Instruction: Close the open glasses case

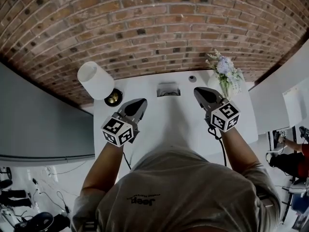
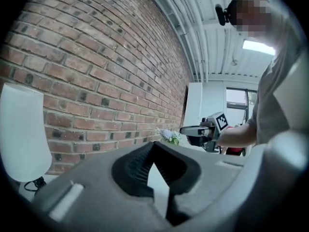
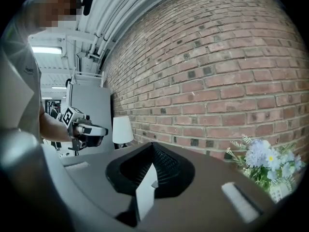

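A white bench (image 1: 159, 124) stands against a brick wall (image 1: 154, 28), seen from above. The case (image 1: 168, 89) lies open at the middle of the bench's far edge, just short of the wall, between a white lamp (image 1: 95, 80) at the far left corner and flowers (image 1: 227, 71) at the far right corner. I hold the left hand-held gripper (image 1: 141, 102) and the right hand-held gripper (image 1: 199, 91) over the bench, one to each side of the case and both well apart from it. Each has its jaws pressed together with nothing between them. I judge the case to be light, with a stiff shell and a hinged lid, so it may slide on the smooth bench if I push it from one side only. I would press down on the free edge of the lid with closed jaws and steady the lower half with the other gripper. The case is small and pale against the white bench. I cannot tell which half is the lid, where the hinge runs, or whether glasses lie inside. Neither gripper view shows the case. A grey shirt (image 1: 178, 187) hides the bench's near edge.
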